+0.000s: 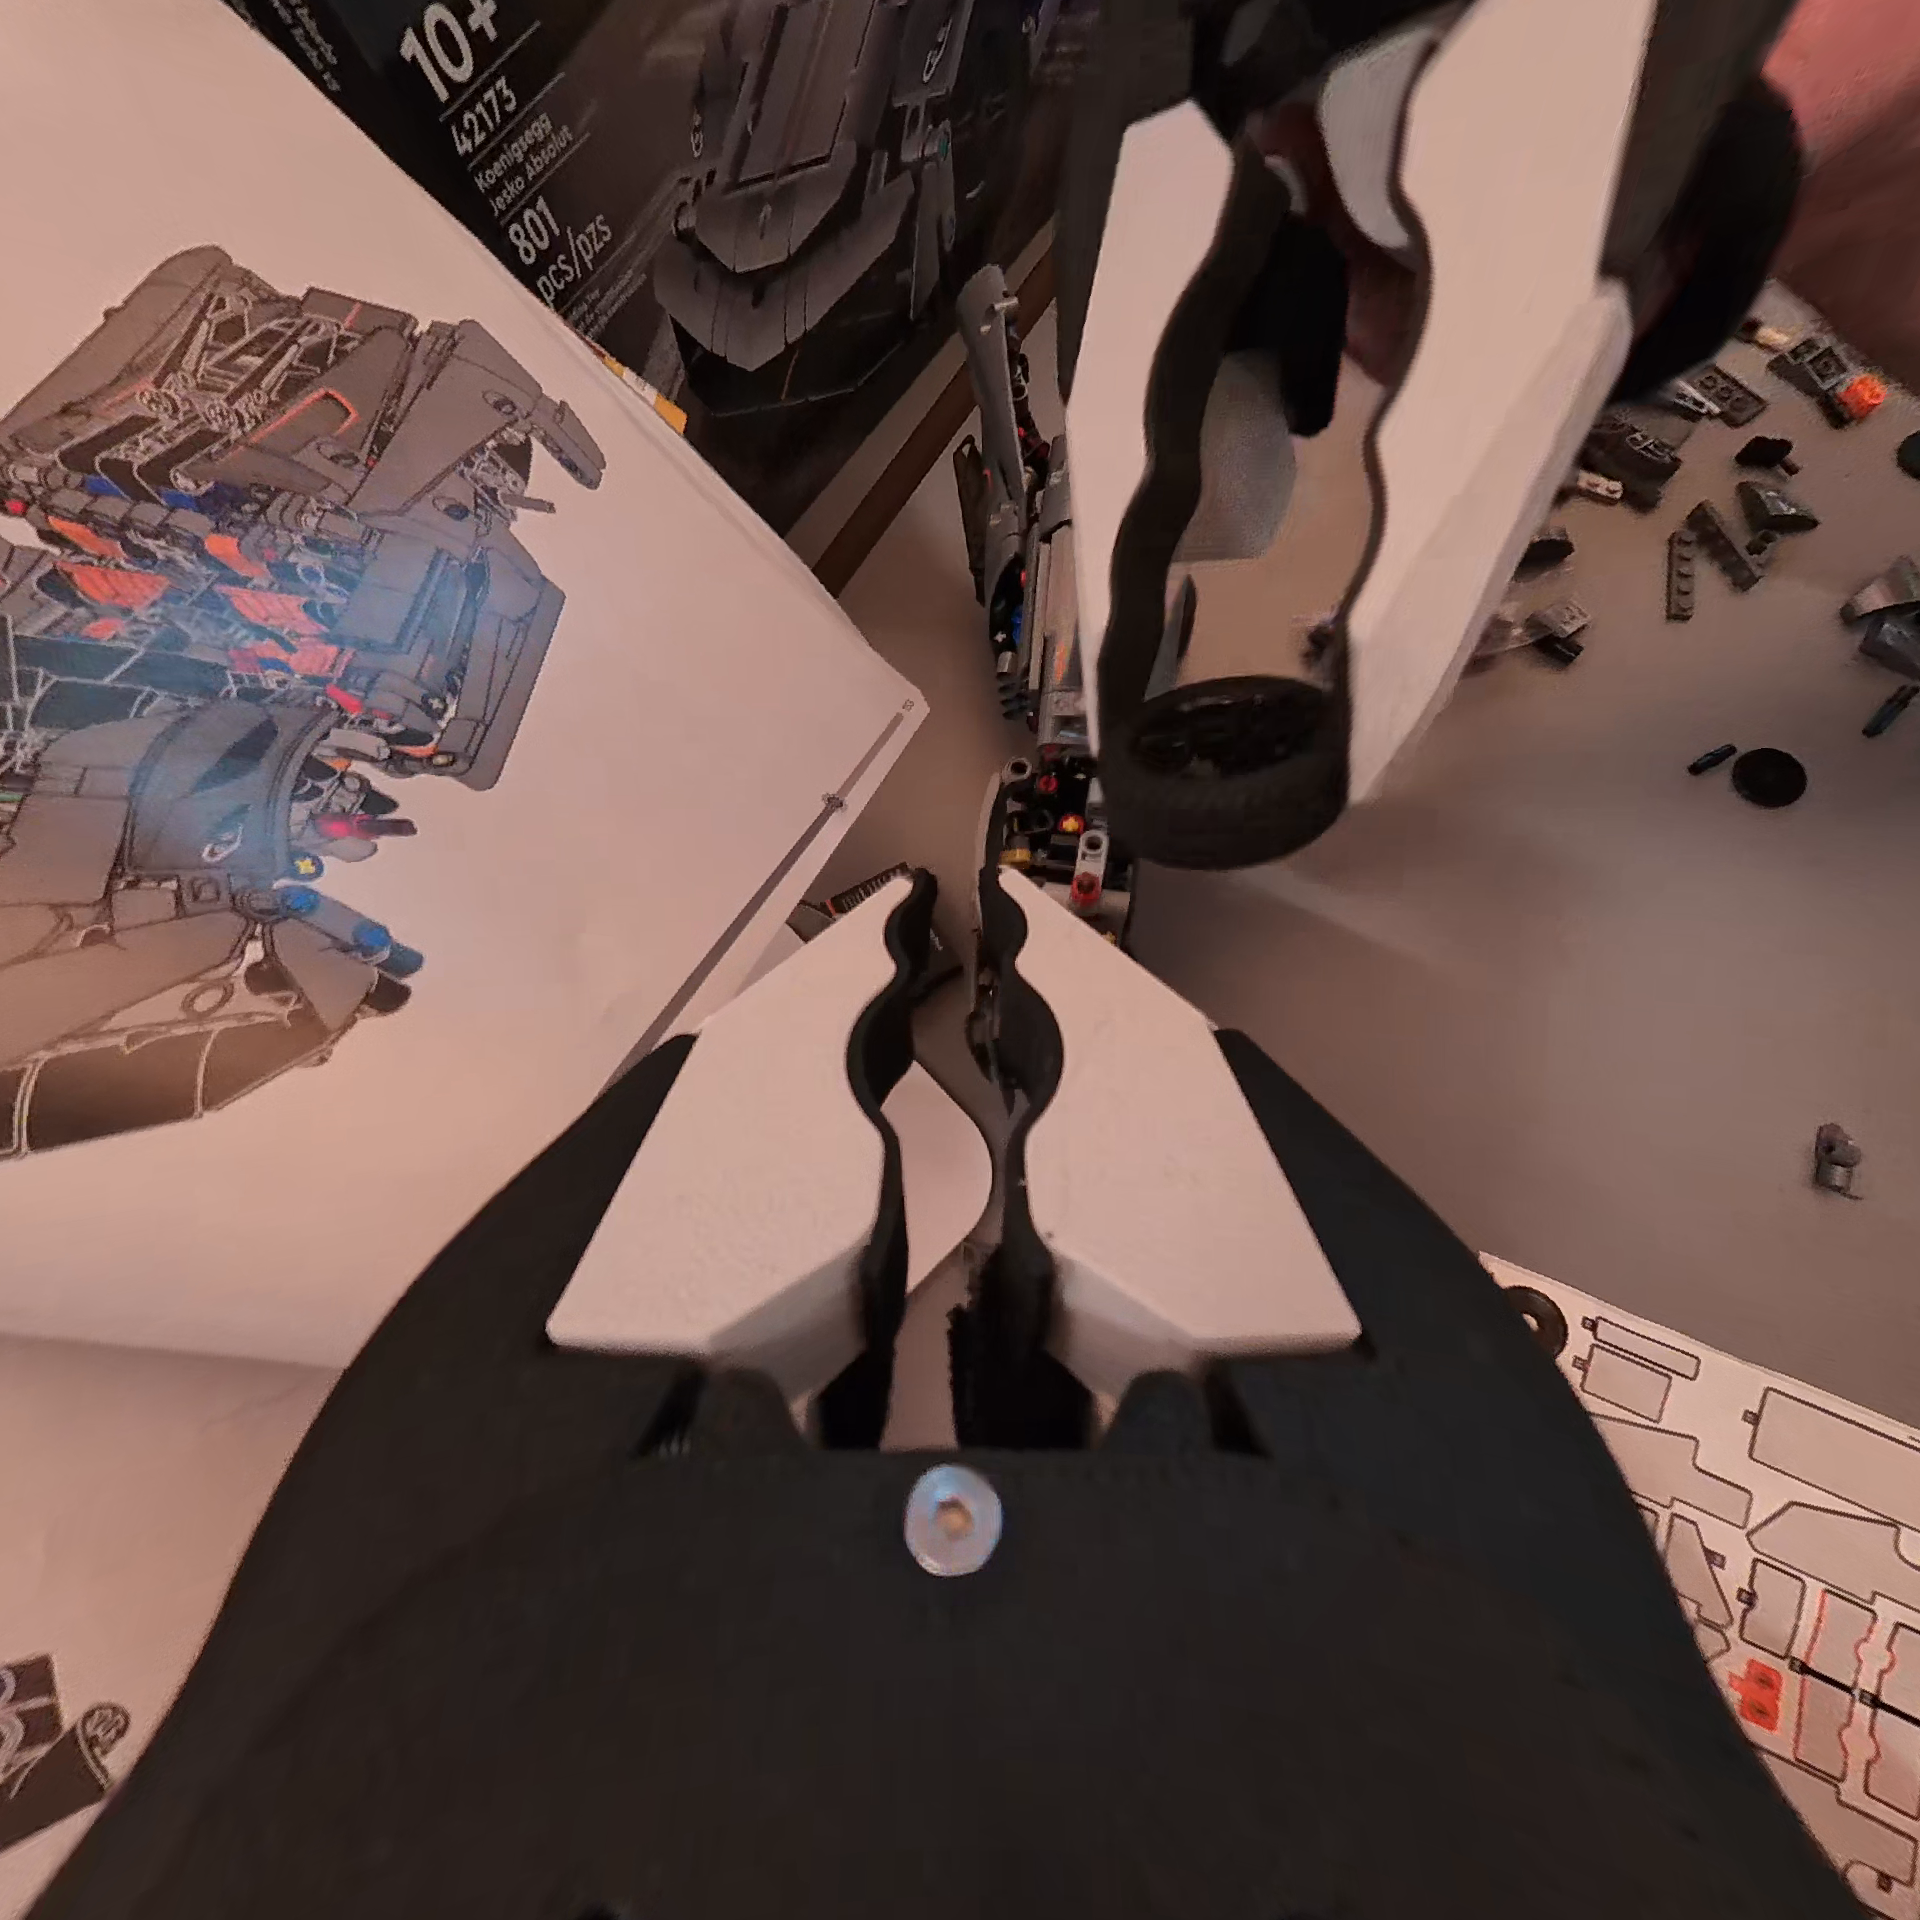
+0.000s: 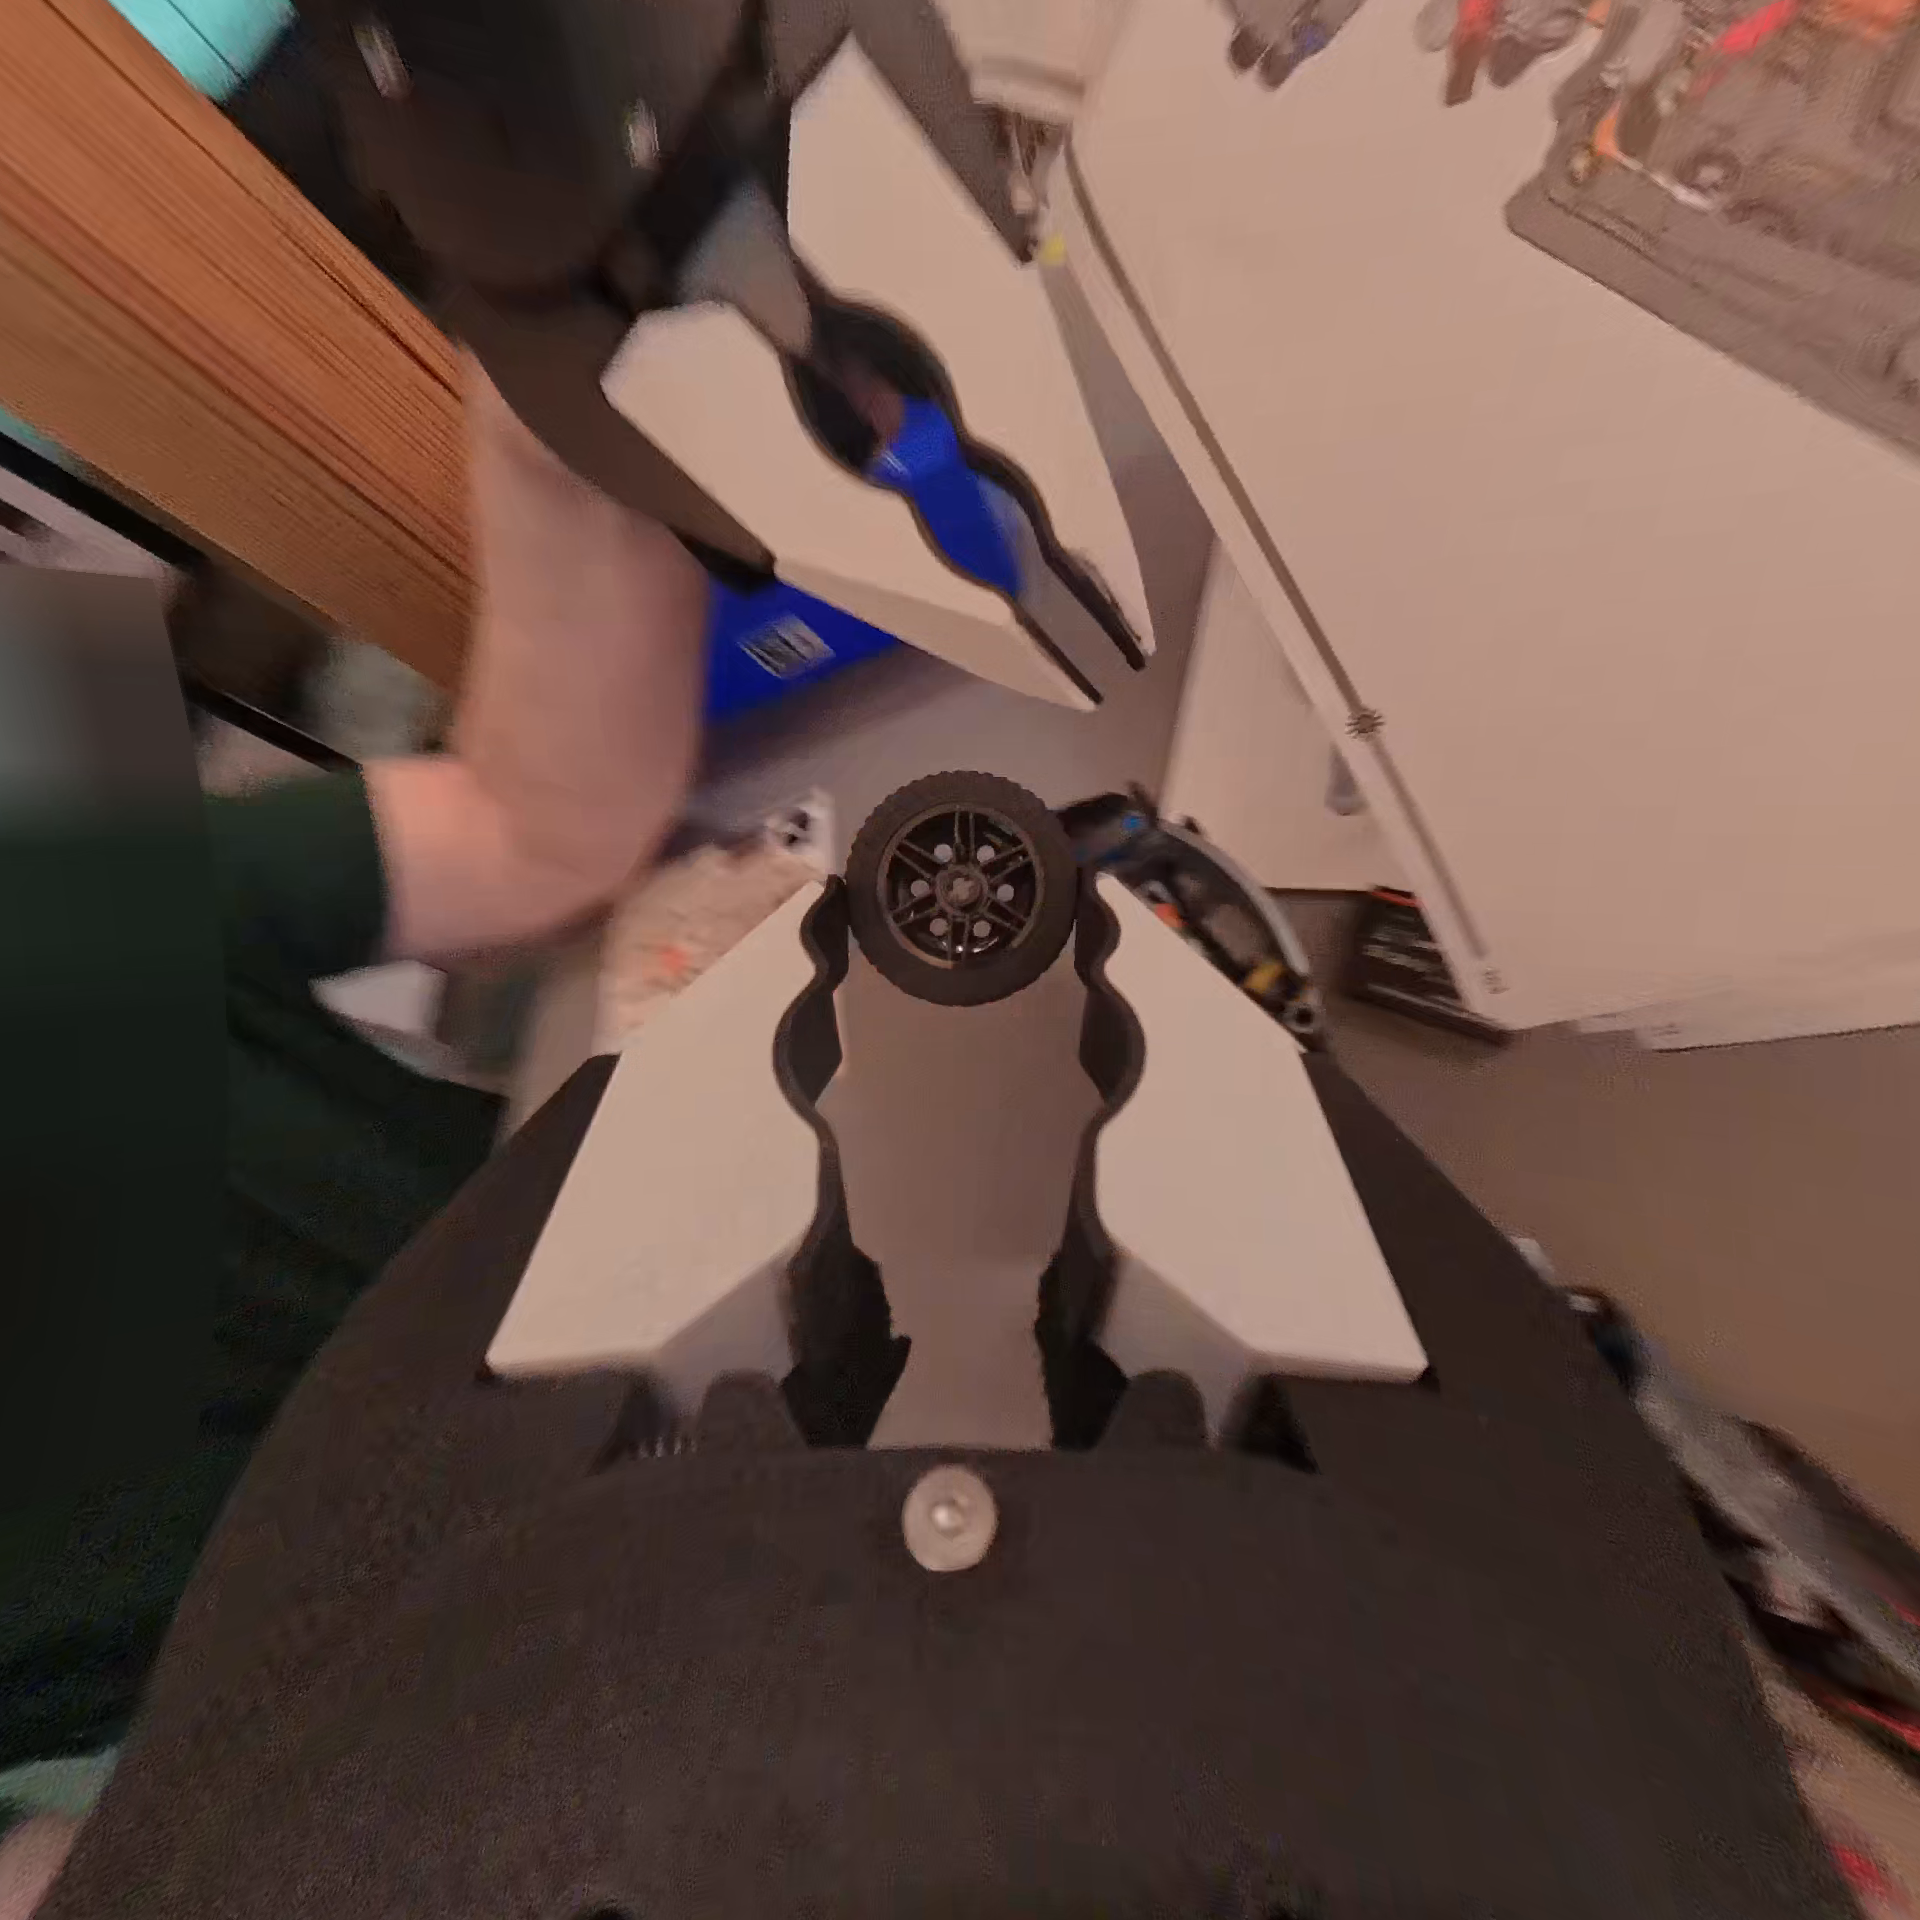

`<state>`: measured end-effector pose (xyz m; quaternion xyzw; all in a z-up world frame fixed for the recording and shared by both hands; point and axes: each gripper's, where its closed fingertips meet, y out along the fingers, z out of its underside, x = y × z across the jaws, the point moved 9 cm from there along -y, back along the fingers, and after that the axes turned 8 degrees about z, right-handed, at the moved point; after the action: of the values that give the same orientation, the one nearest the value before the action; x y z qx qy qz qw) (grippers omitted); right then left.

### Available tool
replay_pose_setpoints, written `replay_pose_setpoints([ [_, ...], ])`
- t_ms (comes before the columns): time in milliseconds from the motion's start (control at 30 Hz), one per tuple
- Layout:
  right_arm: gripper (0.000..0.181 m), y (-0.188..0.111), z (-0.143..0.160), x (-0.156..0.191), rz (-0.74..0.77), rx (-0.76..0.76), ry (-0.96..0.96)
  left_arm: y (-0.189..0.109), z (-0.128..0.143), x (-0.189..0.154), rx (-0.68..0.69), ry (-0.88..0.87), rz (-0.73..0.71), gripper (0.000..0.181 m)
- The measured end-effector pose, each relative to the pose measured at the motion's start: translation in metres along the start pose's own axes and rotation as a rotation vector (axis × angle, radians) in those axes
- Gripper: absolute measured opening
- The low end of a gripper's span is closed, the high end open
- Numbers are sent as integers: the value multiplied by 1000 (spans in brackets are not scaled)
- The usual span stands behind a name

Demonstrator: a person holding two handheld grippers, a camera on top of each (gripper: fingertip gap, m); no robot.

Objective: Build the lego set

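My right gripper (image 2: 961,894) is shut on a black wheel (image 2: 961,888) with a spoked rim, held by the tyre between the fingertips. In the left wrist view it reaches in from the upper right with the wheel (image 1: 1226,769) just above the table. The part-built grey car model (image 1: 1039,582) lies beyond my left gripper (image 1: 956,894), and the wheel hangs close to its right side. The model (image 2: 1205,914) also shows right of the wheel in the right wrist view. My left gripper (image 2: 1112,670) has its jaws almost together; a thin dark sliver between the pads is unclear.
An open instruction booklet (image 1: 520,623) lies at the left and the black set box (image 1: 779,208) stands behind it. Several loose dark pieces (image 1: 1714,468) are scattered at the right, with a black disc (image 1: 1769,776), a small grey piece (image 1: 1837,1158) and a sticker sheet (image 1: 1714,1558). A person's hand (image 2: 540,779) is at the left. Left tips to right tips: about 5 cm.
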<state>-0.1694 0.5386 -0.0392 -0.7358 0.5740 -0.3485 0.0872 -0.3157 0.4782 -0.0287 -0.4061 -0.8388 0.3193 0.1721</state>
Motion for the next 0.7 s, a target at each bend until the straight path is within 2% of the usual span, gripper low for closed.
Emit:
replay_pose_setpoints([
  [33,42,4,0,3,84,43,-91,1,1,1,5,-6,2,7],
  [267,42,32,8,10,502,290,-515,12,9,3,41,-36,54,15],
  [467,42,47,15,10,523,305,-630,22,11,4,67,-43,70,23],
  [700,42,48,18,3,497,299,-559,35,14,4,110,-48,77,27],
])
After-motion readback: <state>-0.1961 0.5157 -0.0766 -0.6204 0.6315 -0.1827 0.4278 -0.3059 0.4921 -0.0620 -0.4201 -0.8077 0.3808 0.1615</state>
